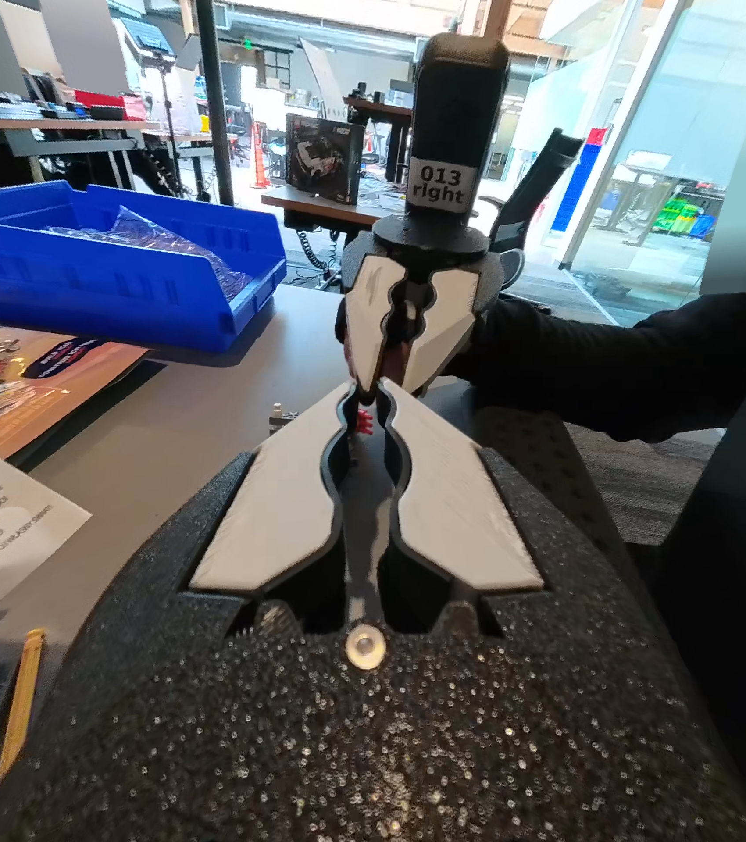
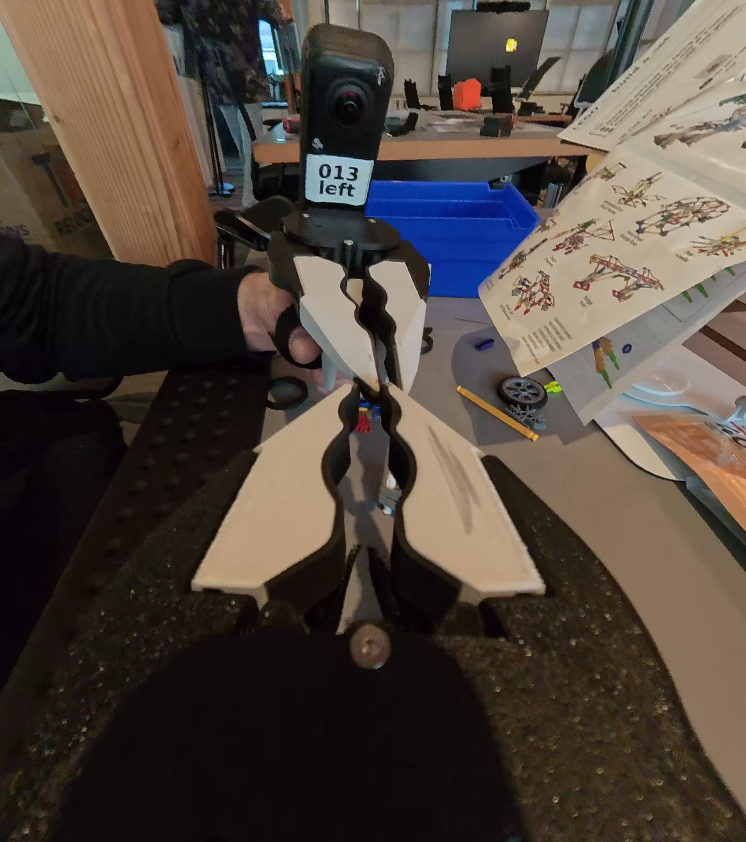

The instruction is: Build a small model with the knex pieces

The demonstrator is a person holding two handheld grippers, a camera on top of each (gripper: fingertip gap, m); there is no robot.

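My two grippers face each other tip to tip above the grey table [image 1: 188, 437]. My left gripper [image 1: 367, 385] is closed down, and so is my right gripper [image 2: 369, 388]. Each appears opposite in the other's view, the right gripper [image 1: 391, 394] and the left gripper [image 2: 375, 385]. A small toy assembly with a red connector [image 1: 364, 421] and blue and yellow bits [image 2: 363, 421] hangs right at the meeting tips. Both grippers appear pinched on it. The contact itself is hidden by the fingers.
A blue bin [image 1: 134, 282] with a plastic bag stands behind on the table [image 2: 448, 228]. An instruction sheet [image 2: 612, 255] hangs on a stand to the right. A yellow rod [image 2: 496, 412], a small wheel [image 2: 521, 392], a black tyre ring [image 2: 289, 392] and a perforated black panel [image 1: 539, 455] lie near. Only a small space, under 4 cm, lies between the two pairs of fingers.
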